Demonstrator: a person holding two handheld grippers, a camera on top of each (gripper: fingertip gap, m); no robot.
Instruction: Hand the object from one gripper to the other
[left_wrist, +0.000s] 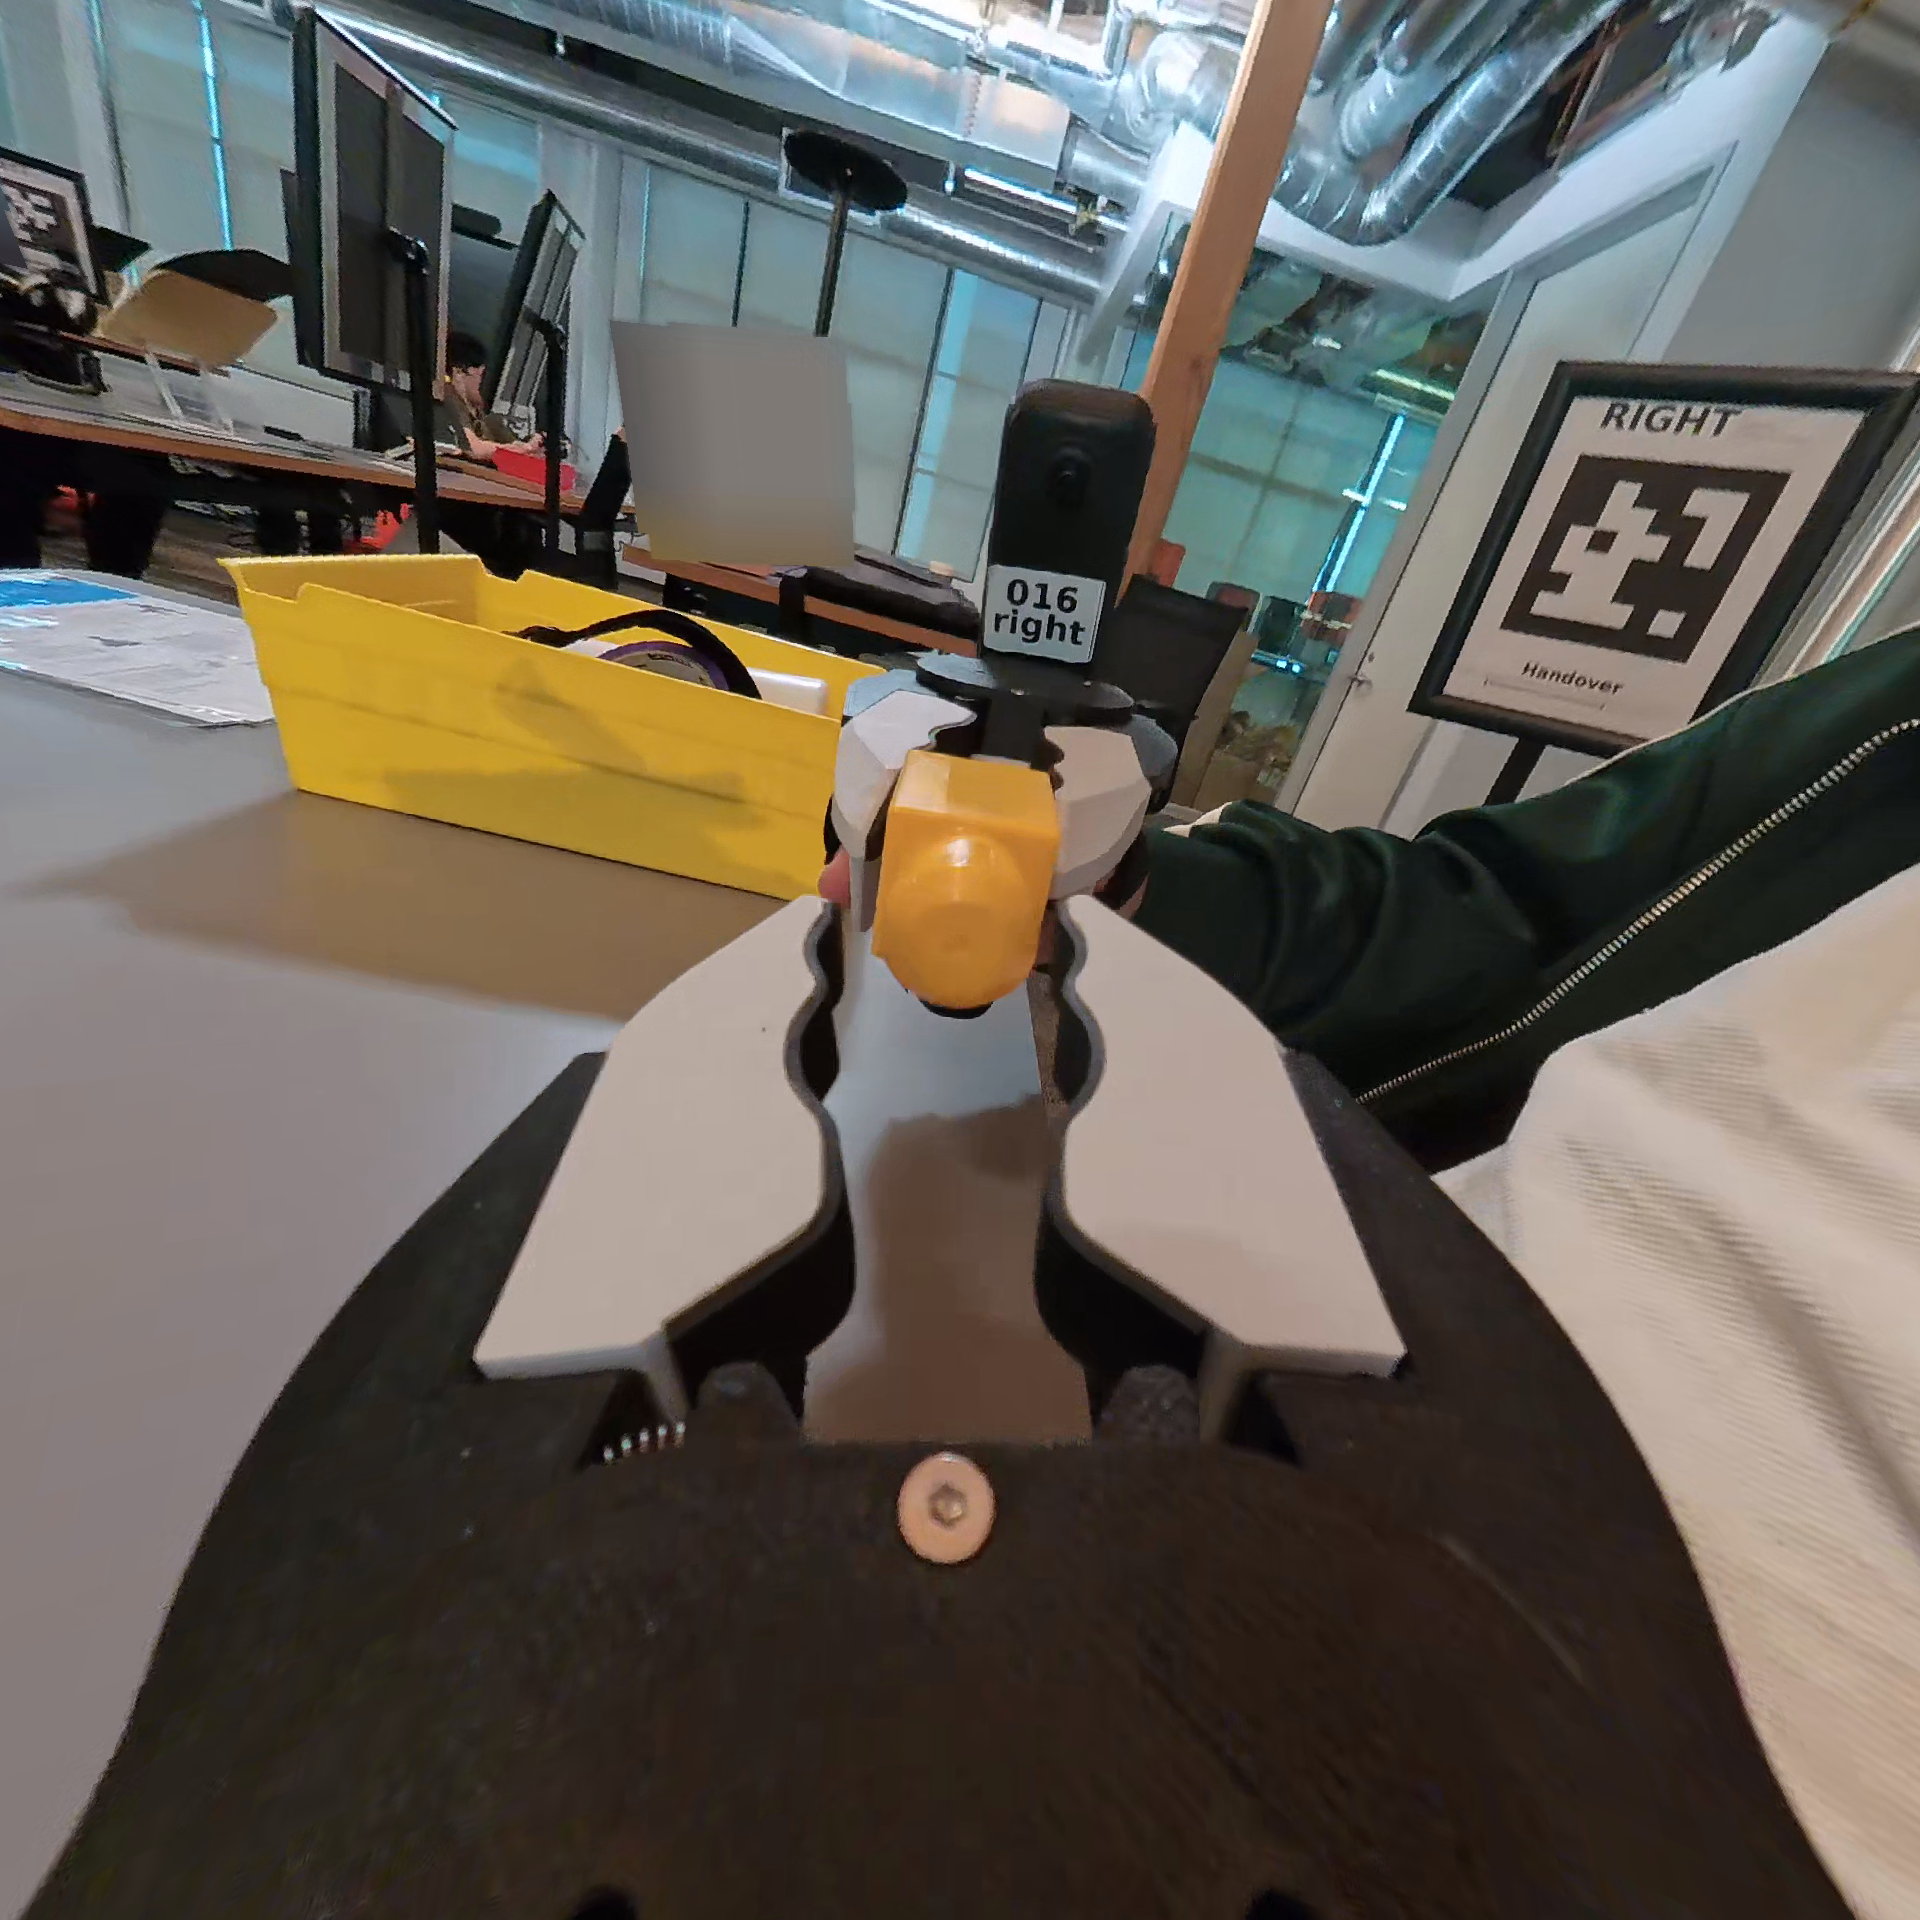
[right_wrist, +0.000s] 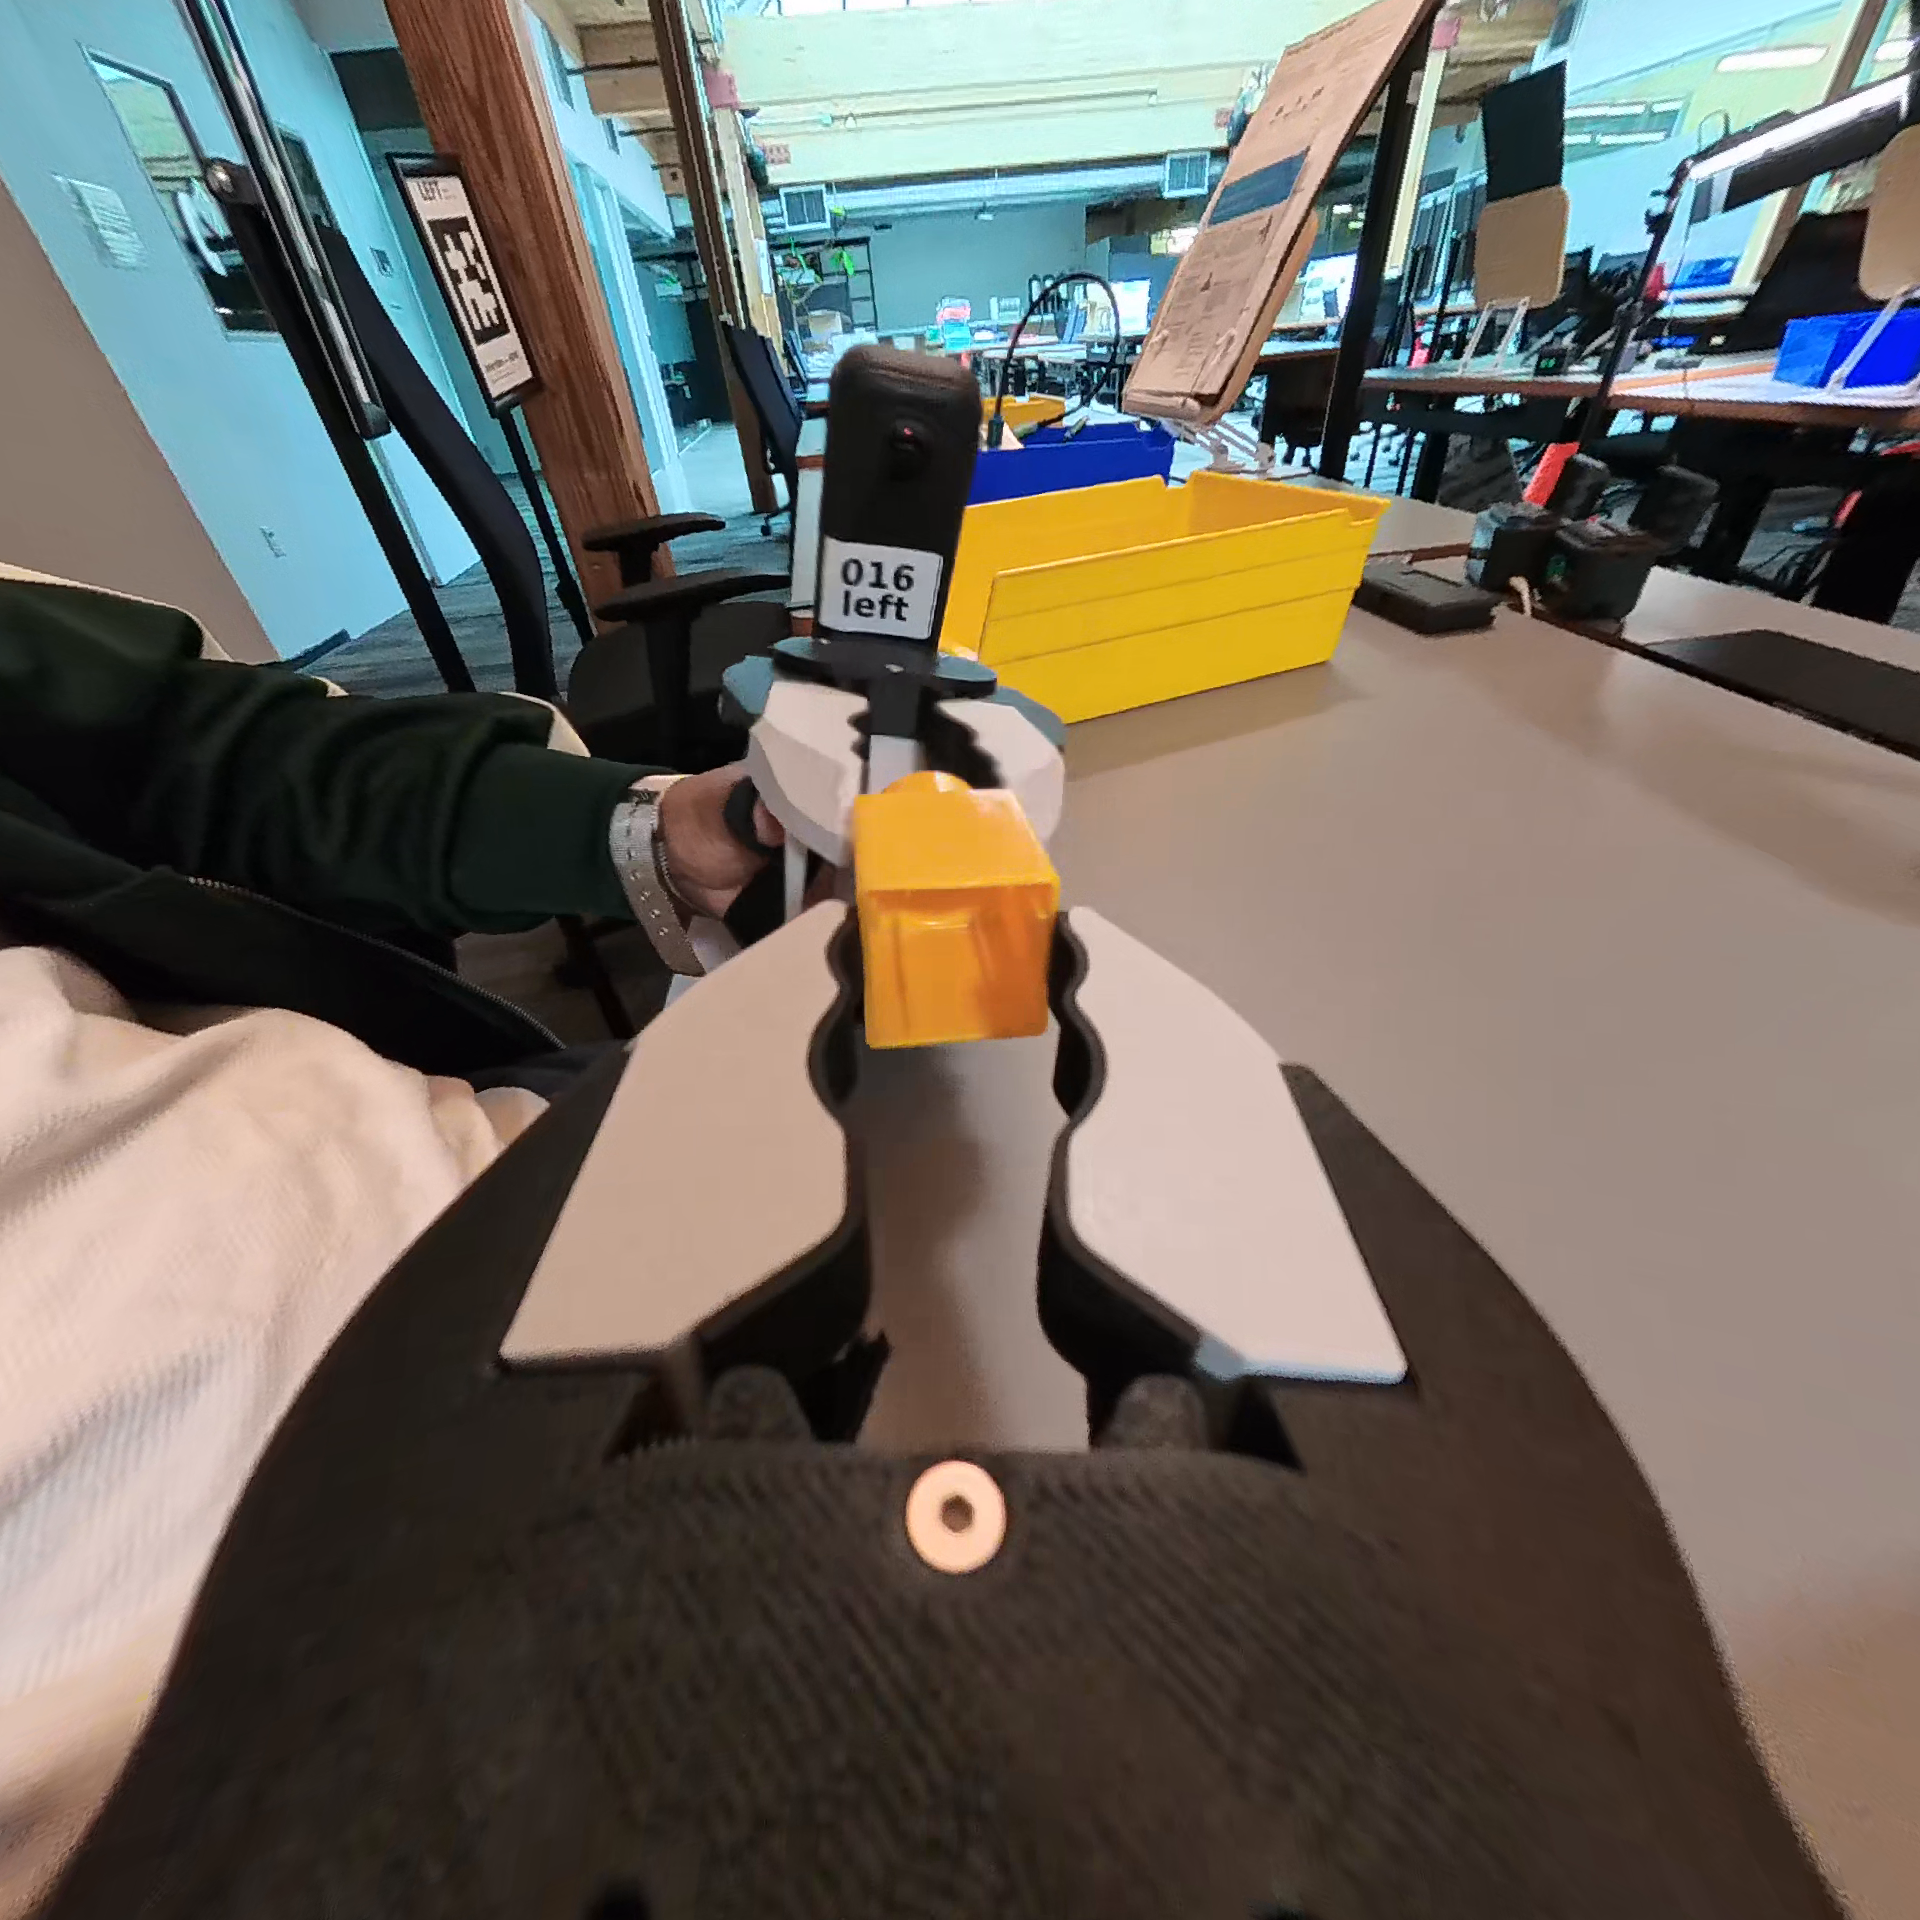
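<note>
Centre frame: yellow object (left_wrist: 961, 883) clamped in right gripper (left_wrist: 987, 831) (facing the camera), rounded end between left gripper (left_wrist: 940, 935) fingertips, contact unclear. Yellow bin (left_wrist: 499, 727) on grey table (left_wrist: 260, 1039), upper left.

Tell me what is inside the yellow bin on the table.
In the left wrist view the yellow bin holds a black loop, a purple-edged roll and something white. Its walls hide the bottom and anything lower.

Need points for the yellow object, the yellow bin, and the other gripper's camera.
yellow object (right_wrist: 951, 940): right wrist view, its square end face.
yellow bin (left_wrist: 520, 748): left wrist view, its near side wall.
black camera (left_wrist: 1075, 478): left wrist view, its body by the lens.
</note>
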